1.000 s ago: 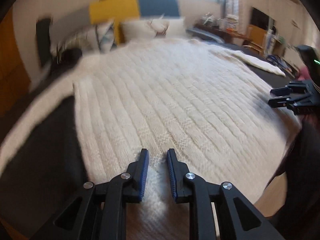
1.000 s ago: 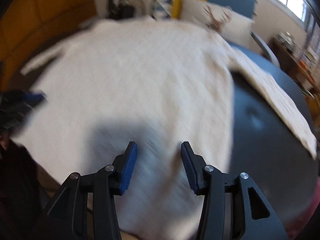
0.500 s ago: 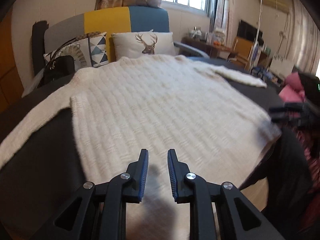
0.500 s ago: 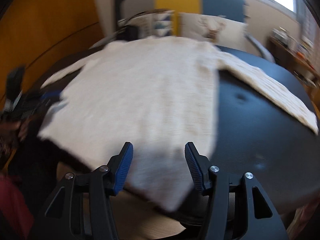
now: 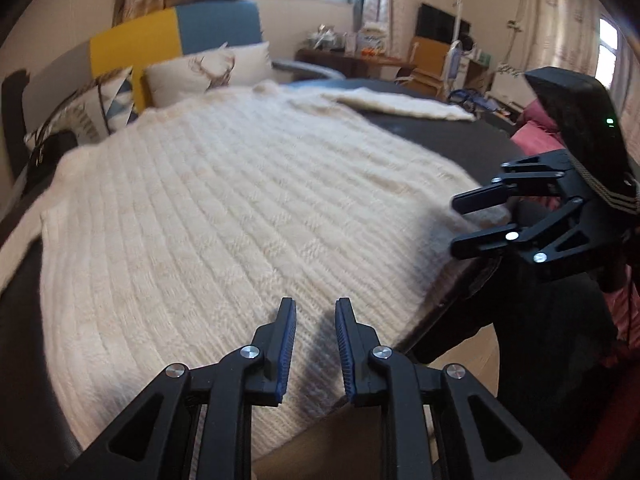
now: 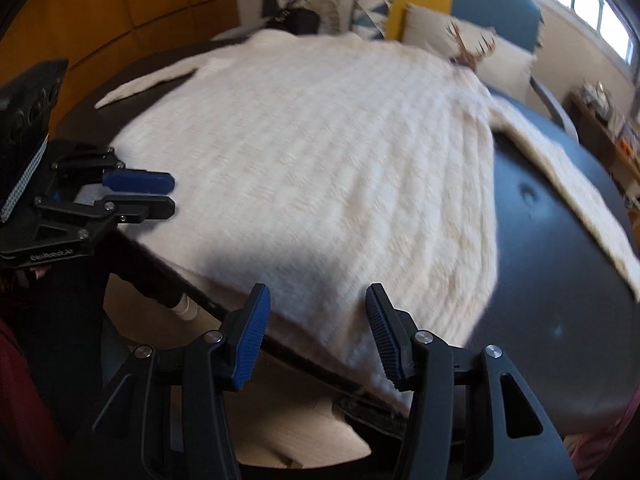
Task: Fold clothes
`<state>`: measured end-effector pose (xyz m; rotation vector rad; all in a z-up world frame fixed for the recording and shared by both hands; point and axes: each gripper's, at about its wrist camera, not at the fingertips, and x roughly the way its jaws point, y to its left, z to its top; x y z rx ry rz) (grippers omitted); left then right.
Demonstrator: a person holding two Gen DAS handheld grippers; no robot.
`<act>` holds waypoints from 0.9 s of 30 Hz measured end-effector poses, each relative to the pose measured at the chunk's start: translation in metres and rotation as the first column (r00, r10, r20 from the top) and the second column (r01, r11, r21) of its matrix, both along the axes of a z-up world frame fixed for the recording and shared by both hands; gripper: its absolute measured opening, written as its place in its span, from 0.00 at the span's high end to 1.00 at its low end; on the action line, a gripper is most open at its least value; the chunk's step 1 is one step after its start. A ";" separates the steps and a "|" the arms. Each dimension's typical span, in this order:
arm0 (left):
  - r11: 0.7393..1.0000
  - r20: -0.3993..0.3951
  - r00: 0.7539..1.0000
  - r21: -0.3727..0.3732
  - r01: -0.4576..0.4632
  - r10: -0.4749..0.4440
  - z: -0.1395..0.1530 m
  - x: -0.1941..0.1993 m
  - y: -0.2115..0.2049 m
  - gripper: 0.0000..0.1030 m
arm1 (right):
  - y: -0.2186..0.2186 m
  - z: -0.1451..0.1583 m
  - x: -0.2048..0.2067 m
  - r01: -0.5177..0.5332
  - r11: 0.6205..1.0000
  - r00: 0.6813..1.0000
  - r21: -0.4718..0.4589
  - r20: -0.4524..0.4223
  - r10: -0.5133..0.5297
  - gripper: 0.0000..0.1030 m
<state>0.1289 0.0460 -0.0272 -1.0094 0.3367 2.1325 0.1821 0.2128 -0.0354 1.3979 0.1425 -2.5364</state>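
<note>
A cream knit sweater (image 5: 240,208) lies flat, front hem toward me, on a dark round table (image 5: 24,340). One sleeve (image 5: 400,104) stretches off to the far right, the other (image 6: 148,80) to the far left. My left gripper (image 5: 315,308) hovers over the near hem, its jaws a narrow gap apart with nothing between them. The right wrist view shows the left gripper (image 6: 168,196) at the sweater's (image 6: 320,160) left hem corner. My right gripper (image 6: 317,296) stands wide open over the right part of the hem, holding nothing. From the left, the right gripper (image 5: 456,220) sits level with the hem's right corner.
Behind the table stands a sofa with a yellow and blue back (image 5: 176,36), a deer cushion (image 5: 208,72) and a black bag (image 6: 300,20). A cluttered desk (image 5: 352,56) is at the far right. Wooden floor (image 6: 296,432) shows below the near table edge.
Both grippers have swung along the near hem. The right gripper has come closer to the hem's right corner and looms larger in the left view. The sweater has not moved.
</note>
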 end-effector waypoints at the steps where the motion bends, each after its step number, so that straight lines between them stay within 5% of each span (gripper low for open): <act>1: 1.000 0.005 1.000 -0.005 -0.008 0.008 -0.003 0.000 0.002 0.80 | 0.001 -0.002 -0.001 0.006 1.000 1.000 -0.001 -0.002 -0.006 0.48; 4: 0.999 0.015 0.999 -0.014 -0.044 0.045 -0.007 0.000 0.008 0.79 | -0.002 0.000 -0.003 0.019 1.000 1.000 0.008 -0.010 -0.018 0.54; 6: 0.998 0.015 0.998 -0.016 -0.062 0.062 -0.008 0.000 0.010 0.78 | -0.004 0.001 -0.003 0.026 1.000 1.000 0.015 -0.016 -0.026 0.85; 9: 0.997 0.033 0.997 -0.004 -0.075 0.075 -0.007 -0.001 0.007 0.82 | -0.007 0.003 -0.005 0.037 0.999 0.999 0.025 -0.025 -0.036 0.89; 11: 0.995 0.067 0.994 0.027 -0.092 0.090 -0.002 -0.002 0.001 0.98 | -0.006 0.006 -0.004 0.047 0.999 0.999 0.015 -0.028 -0.046 0.89; 15: 0.992 0.070 0.993 0.076 -0.101 0.095 0.015 -0.001 -0.011 1.00 | 0.008 0.025 -0.001 0.057 0.995 0.998 -0.083 -0.033 -0.060 0.89; 20: 0.992 0.049 0.998 0.112 -0.054 0.049 0.026 0.006 -0.013 1.00 | 0.010 0.030 0.001 0.035 0.997 0.999 -0.063 -0.031 -0.037 0.92; 23: 0.998 0.048 0.999 0.058 -0.015 0.012 0.017 0.012 -0.001 0.96 | 0.001 0.027 0.005 -0.021 0.995 0.999 -0.094 -0.032 0.018 0.90; 27: 0.999 0.021 1.000 -0.048 0.018 -0.017 0.004 0.022 0.013 0.93 | -0.023 0.018 0.012 -0.092 0.996 0.994 0.018 -0.050 0.092 0.84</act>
